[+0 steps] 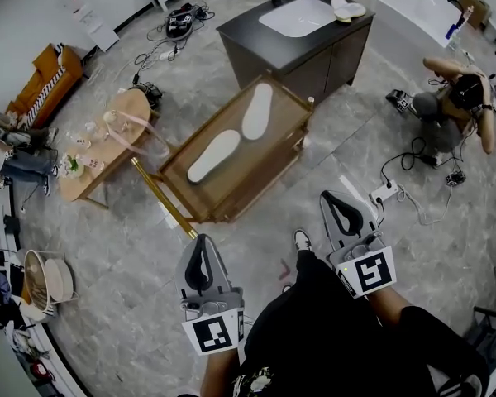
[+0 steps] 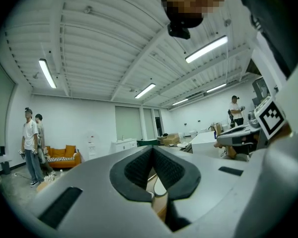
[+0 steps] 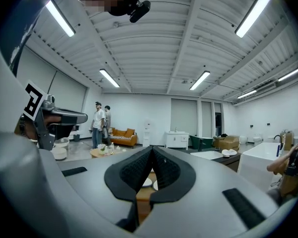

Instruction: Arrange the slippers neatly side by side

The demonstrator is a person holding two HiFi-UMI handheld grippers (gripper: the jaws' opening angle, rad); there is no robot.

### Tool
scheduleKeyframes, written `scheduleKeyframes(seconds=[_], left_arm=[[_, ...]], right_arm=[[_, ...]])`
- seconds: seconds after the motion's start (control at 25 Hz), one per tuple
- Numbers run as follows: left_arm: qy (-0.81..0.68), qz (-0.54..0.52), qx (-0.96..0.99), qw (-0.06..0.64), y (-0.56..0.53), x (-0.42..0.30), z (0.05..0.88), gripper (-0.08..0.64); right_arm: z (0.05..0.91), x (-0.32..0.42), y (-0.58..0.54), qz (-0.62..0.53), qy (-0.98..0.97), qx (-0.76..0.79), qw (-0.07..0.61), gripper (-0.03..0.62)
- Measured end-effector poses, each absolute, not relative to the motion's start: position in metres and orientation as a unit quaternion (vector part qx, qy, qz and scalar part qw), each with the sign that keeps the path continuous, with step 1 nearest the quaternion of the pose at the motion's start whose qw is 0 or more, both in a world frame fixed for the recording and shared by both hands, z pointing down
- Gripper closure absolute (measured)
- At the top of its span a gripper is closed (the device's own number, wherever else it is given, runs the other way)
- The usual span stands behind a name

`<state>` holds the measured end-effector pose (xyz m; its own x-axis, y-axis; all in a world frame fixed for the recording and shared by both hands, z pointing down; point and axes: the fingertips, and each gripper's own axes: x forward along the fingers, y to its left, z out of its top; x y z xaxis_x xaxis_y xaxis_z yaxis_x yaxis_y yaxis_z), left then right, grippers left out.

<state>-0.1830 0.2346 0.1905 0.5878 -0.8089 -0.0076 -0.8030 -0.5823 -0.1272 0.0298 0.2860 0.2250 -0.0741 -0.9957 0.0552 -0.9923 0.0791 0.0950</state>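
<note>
My jaws are clenched on nothing. The left gripper (image 2: 152,155) has its ribbed pads pressed flat together, and the right gripper (image 3: 151,155) shows the same in its own view. Both are held level on the near side of the wooden tray (image 1: 200,209), short of its rim.

The slippers lie flat inside that tray. The near slipper (image 1: 214,155) sits toward its near-left part and the far slipper (image 1: 257,110) toward its far-right corner. They are strung end to end along the diagonal with their tips close, not side by side.

I judge this to be the approach. I should spread the jaws before reaching the rim, since the slippers look thin and flat and will need a pinch at the sole's edge. Then I would draw the far slipper down beside the near one, toes the same way.

The tray has a raised rim all round and a brass rail (image 1: 161,197) on its near-left side, so I come in over the top. Close on the tray's left stands a round side table (image 1: 107,139), and the dark vanity (image 1: 314,52) sits just behind its far corner. To its right a power strip (image 1: 384,193) trails cables, with a seated person (image 1: 459,110) beyond. The floor on the near side looks open, apart from the shoe (image 1: 302,240).
</note>
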Motion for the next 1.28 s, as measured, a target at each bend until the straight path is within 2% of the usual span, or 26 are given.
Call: scheduleKeyframes(seconds=[0.76, 1.28], left_arm=[[0.480, -0.038, -0.874, 0.065, 0.165, -0.109, 0.182, 0.560], [0.509, -0.051, -0.857, 0.057, 0.148, -0.104, 0.188, 0.560]], right_arm=[[0.225, 0.100, 0.199, -0.024, -0.766, 0.641, 0.043, 0.594], [0.229, 0.104, 0.159, -0.026, -0.795, 0.604, 0.043, 0.594]])
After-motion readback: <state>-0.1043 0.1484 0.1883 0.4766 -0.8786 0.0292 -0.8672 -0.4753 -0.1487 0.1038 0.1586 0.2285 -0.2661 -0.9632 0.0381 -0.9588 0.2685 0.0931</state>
